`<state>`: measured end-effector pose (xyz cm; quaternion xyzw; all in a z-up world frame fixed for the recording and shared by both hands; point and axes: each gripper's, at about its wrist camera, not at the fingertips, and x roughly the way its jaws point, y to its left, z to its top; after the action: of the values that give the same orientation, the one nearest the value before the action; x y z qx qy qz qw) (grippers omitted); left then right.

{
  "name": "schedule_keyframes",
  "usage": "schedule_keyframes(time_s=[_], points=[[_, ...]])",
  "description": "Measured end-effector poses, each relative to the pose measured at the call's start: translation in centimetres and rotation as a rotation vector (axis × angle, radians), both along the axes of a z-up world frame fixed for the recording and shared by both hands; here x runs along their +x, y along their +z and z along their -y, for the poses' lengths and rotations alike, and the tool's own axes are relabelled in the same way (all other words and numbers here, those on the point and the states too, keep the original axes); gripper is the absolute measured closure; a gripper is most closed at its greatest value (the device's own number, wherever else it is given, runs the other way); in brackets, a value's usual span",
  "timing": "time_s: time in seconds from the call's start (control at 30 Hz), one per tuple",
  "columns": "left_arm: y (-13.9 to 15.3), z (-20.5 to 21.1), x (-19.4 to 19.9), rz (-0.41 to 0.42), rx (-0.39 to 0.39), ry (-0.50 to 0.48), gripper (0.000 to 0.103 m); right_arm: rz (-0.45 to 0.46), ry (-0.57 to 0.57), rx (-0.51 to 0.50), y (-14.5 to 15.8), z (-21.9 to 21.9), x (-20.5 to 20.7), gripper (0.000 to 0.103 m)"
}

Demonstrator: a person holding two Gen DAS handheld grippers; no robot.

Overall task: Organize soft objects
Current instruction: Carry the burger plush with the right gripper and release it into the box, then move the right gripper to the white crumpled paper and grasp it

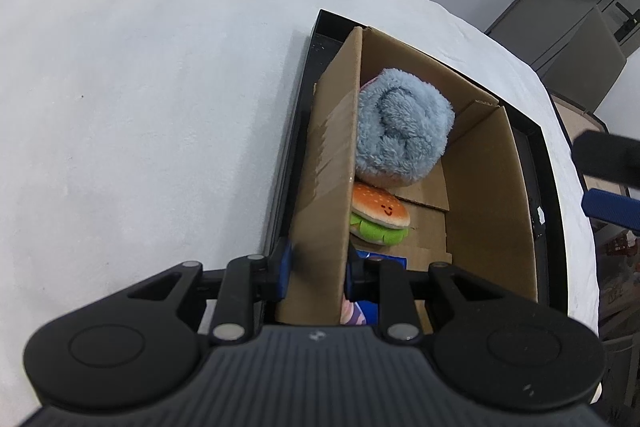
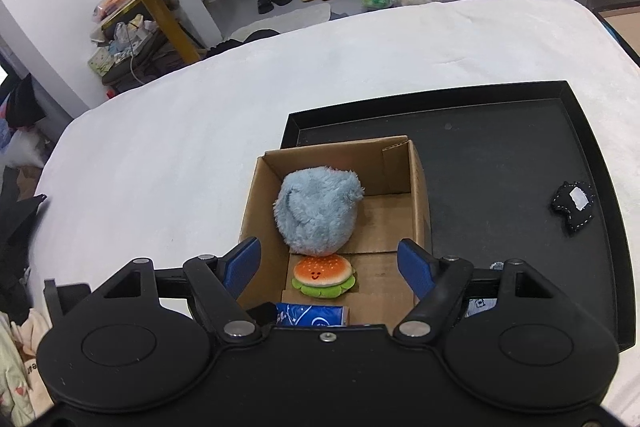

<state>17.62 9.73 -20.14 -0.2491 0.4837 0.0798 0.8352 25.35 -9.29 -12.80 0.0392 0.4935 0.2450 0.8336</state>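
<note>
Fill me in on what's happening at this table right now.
A person is sorting soft toys into a cardboard box that stands in a black tray on a white-covered table. The left gripper is shut on the box's left wall, steadying it. The right gripper hovers open and empty above the box. Inside lie a fluffy blue plush, a small burger plush and a blue patterned item. A small dark plush lies in the tray, outside the box.

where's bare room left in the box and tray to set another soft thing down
In the cardboard box, the floor right of the blue plush and burger toy is bare. The black tray is open beyond the box, up to the dark patch. The box's left side is crowded.
</note>
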Motion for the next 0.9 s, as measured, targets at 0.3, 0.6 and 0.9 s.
schedule_keyframes(time_s=[0.3, 0.6, 0.9], points=[[0.1, 0.0, -0.2, 0.011, -0.003, -0.007, 0.079, -0.008, -0.005, -0.004, -0.1, 1.8, -0.2, 0.028], [0.4, 0.3, -0.7, 0.02, 0.007, -0.007, 0.075, -0.027, -0.056, 0.002, -1.2, 4.2, 0.0, 0.028], [0.4, 0.3, -0.5, 0.003, 0.028, 0.008, 0.06, -0.051, -0.105, 0.013, -2.9, 6.8, 0.6, 0.021]])
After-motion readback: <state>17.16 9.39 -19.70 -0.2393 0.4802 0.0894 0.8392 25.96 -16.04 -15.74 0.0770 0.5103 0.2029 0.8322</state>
